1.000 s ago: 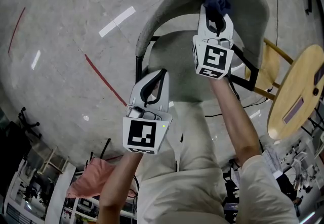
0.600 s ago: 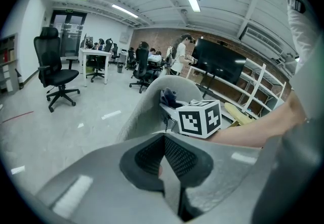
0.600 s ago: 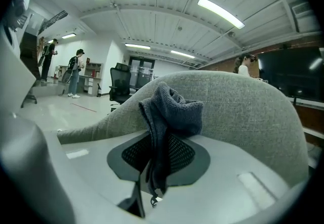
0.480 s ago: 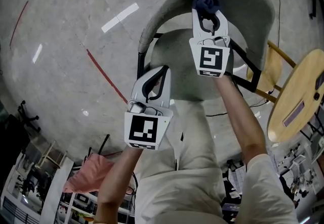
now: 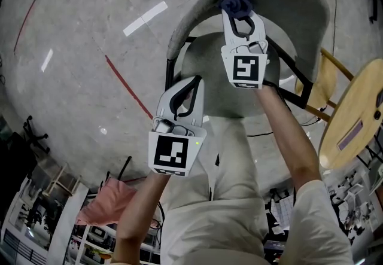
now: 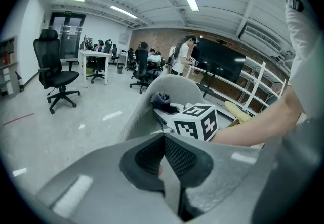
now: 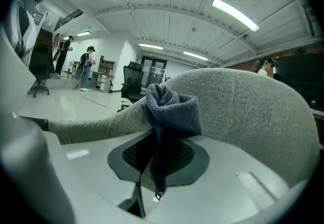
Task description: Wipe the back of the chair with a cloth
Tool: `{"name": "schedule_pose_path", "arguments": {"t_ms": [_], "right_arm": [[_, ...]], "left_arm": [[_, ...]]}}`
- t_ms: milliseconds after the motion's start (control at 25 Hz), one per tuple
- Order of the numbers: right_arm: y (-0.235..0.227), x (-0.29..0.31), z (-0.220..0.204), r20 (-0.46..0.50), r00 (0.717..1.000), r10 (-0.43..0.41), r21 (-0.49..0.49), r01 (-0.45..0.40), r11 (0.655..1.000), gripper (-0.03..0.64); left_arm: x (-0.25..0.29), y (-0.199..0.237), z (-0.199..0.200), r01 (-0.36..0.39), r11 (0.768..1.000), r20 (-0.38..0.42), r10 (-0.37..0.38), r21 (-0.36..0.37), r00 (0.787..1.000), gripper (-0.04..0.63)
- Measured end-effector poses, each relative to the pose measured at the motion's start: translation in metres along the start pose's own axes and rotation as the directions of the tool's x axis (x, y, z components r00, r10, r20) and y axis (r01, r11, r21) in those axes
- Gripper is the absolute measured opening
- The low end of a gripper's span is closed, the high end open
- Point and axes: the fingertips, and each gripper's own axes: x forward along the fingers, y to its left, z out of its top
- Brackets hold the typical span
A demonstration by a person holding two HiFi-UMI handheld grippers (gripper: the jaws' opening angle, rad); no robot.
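Observation:
The chair has a curved grey fabric back (image 5: 299, 6) above a grey seat (image 5: 224, 87). My right gripper (image 5: 237, 11) is shut on a dark blue cloth (image 5: 234, 2), which is pressed against the inner face of the chair back near its top rim. In the right gripper view the bunched cloth (image 7: 171, 106) sticks out of the shut jaws against the grey fabric (image 7: 248, 106). My left gripper (image 5: 191, 82) hangs lower, beside the chair's left side, shut and holding nothing. In the left gripper view the cloth (image 6: 161, 100) sits on the chair back (image 6: 174, 85).
A round wooden tabletop (image 5: 353, 117) and a wooden frame (image 5: 323, 75) stand right of the chair. A red line (image 5: 125, 87) crosses the concrete floor. A pink thing (image 5: 102, 207) lies at lower left. Black office chairs (image 6: 55, 66) and people stand far off.
My right gripper has slid left along the chair back with the cloth in it. The left gripper has barely moved.

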Motion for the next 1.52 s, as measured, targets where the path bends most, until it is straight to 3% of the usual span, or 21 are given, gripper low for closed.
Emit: {"name": "schedule_pose_path", "arguments": {"t_ms": [240, 720, 920, 1120, 1280, 1520], "right_arm": [[0.009, 0.001, -0.004, -0.012, 0.999, 0.034, -0.011, -0.035, 0.999, 0.066], [0.053, 0.007, -0.031, -0.078, 0.98, 0.185, -0.041, -0.189, 0.981, 0.063], [0.064, 0.006, -0.037, -0.095, 0.966, 0.24, 0.001, -0.241, 0.971, 0.064], [0.077, 0.005, -0.039, -0.106, 0.935, 0.339, 0.015, -0.34, 0.94, 0.064], [0.104, 0.0, -0.038, -0.114, 0.881, 0.46, 0.058, -0.456, 0.888, 0.064], [0.127, -0.008, -0.041, -0.122, 0.806, 0.579, 0.117, -0.568, 0.815, 0.063]], "left_arm": [[-0.003, 0.001, -0.006, -0.007, 1.0, -0.008, 0.007, -0.007, 1.0, 0.001], [-0.005, 0.007, -0.012, -0.019, 1.0, -0.015, 0.018, -0.02, 1.0, 0.001], [-0.008, 0.011, -0.017, -0.025, 0.999, -0.022, 0.024, -0.027, 0.999, 0.001], [-0.008, 0.011, -0.023, -0.022, 0.999, -0.027, 0.021, -0.029, 0.999, 0.001], [-0.008, 0.007, -0.026, -0.015, 0.999, -0.032, 0.014, -0.028, 0.999, 0.001], [-0.009, 0.007, -0.027, -0.018, 0.999, -0.033, 0.017, -0.027, 0.999, 0.001]]}}
